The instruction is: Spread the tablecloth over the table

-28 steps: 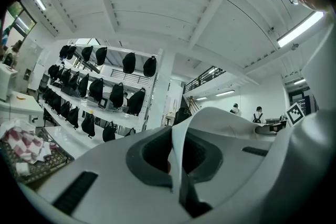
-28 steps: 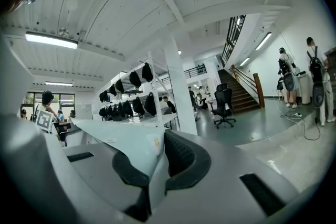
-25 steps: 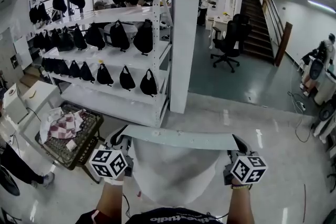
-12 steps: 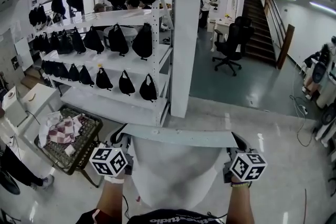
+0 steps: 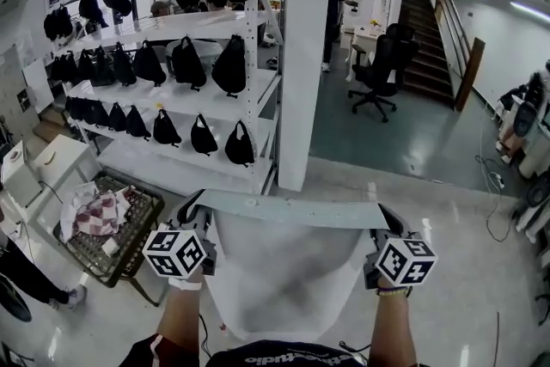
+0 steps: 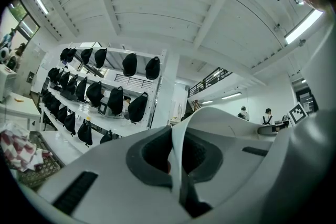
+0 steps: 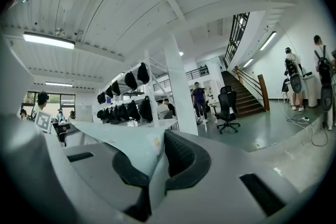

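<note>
Pale polished floor fills a wide workshop hall, with a white shelving rack hung with black bags straight ahead, a square pillar beside it, and an office chair and staircase beyond. The tablecloth hangs in front of the person, its top hem stretched nearly straight between the left gripper and the right gripper. Each gripper view shows the jaws clamped tight on a corner fold of the pale fabric, so both grips look secure. No table shows in any view, so the step in hand seems to be carrying the opened cloth toward it. Doing that well probably means holding both hands level and evenly apart so the hem stays taut without being tugged out of a jaw, and letting the sheet hang free rather than bunching against the body. The lower hem is hidden below the frame, so whether it clears the floor cannot be told. Open floor lies ahead and to the right. A wire cart holding a checked cloth stands near the left side, and a cable trails far right.
</note>
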### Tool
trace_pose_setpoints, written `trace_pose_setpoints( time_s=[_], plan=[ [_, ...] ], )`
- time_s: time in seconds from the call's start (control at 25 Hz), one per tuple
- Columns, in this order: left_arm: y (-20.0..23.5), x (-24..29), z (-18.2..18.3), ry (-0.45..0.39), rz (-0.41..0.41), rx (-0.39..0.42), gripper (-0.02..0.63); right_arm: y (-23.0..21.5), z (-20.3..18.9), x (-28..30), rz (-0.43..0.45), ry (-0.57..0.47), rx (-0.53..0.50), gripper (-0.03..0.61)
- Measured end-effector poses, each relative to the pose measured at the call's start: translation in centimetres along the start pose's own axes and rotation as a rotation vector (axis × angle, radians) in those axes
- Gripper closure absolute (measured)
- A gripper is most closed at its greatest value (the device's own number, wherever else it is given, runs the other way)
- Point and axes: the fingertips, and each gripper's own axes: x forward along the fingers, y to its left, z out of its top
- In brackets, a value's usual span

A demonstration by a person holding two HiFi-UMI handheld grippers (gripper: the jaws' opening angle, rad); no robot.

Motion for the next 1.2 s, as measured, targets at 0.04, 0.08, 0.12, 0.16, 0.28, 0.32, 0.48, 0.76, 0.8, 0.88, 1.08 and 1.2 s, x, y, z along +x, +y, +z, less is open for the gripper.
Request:
trace_pose_setpoints(
  time_s=[0.04, 0.08, 0.12, 0.16, 0.28, 0.32, 0.48, 0.76, 0.8, 0.88, 1.08, 1.2],
  plan=[
    [0.0, 0.5, 0.3, -0.005, 0.001, 0.003, 0.595, -0.2, 0.3, 0.4, 0.000, -0.005, -0.004, 0.546],
    [0.1, 1.0, 0.6, -0.010, 0.002, 0.006, 0.594, -0.3, 0.7, 0.8, 0.001, -0.010, -0.008, 0.546],
    [0.1, 1.5, 1.0, -0.016, 0.003, 0.011, 0.594, -0.5, 1.1, 1.2, 0.003, -0.014, -0.011, 0.546],
    [0.1, 1.9, 1.3, -0.022, 0.004, 0.014, 0.595, -0.6, 1.5, 1.6, 0.004, -0.018, -0.014, 0.546],
    [0.0, 3.3, 2.6, -0.039, 0.006, 0.025, 0.595, -1.0, 2.8, 2.6, 0.007, -0.030, -0.024, 0.546],
    [0.0, 3.7, 3.0, -0.044, 0.008, 0.028, 0.595, -1.1, 3.2, 2.9, 0.007, -0.034, -0.026, 0.546],
    [-0.4, 5.5, 4.7, -0.065, 0.009, 0.040, 0.595, -1.7, 5.1, 4.0, 0.005, -0.049, -0.038, 0.546],
    [-2.0, 6.9, 6.5, -0.111, -0.007, 0.094, 0.595, -3.0, 7.4, 3.9, -0.012, -0.089, -0.072, 0.548],
    [-2.0, 6.9, 6.1, -0.105, -0.008, 0.098, 0.595, -3.2, 7.1, 3.9, -0.016, -0.084, -0.071, 0.548],
    [-1.8, 6.9, 4.8, -0.086, -0.007, 0.091, 0.595, -3.5, 5.8, 4.0, -0.020, -0.066, -0.064, 0.548],
    [-0.4, 6.1, -0.3, -0.008, 0.016, 0.041, 0.595, -3.8, 1.2, 4.3, -0.032, 0.008, -0.056, 0.548],
    [0.2, 5.1, -3.8, 0.049, 0.018, 0.019, 0.595, -4.0, -1.9, 4.2, -0.042, 0.059, -0.043, 0.548]
  ],
)
